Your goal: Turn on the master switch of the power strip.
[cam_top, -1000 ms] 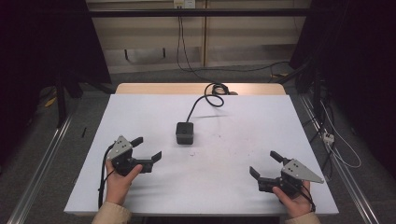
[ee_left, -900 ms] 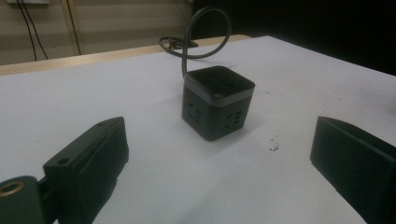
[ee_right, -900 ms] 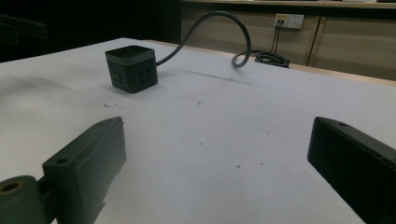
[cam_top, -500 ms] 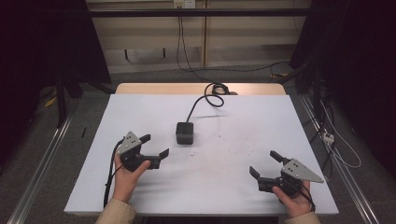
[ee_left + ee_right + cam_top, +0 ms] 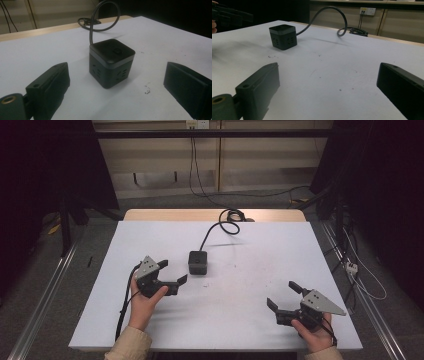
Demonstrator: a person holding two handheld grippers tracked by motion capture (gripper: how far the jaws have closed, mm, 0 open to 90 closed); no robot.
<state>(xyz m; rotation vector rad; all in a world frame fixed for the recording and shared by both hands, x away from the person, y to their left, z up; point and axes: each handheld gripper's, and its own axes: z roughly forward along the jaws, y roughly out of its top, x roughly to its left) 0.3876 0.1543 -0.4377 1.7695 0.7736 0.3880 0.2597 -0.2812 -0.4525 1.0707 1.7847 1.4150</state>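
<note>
Left gripper (image 5: 172, 272) moved closer to the cube (image 5: 198, 262), jaws spread wide and empty just beside it, right gripper (image 5: 283, 296) unmoved, released, well apart from cube.

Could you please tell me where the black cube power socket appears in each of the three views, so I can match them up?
High view: the cube power socket sits just left of the table's centre, ahead of the left tongs.
Left gripper view: the cube is at centre, beyond the open jaws.
Right gripper view: the cube is upper left, far off.
Shared landmark: its black cable, which arches from the cube to a coil at the table's far edge.
</note>
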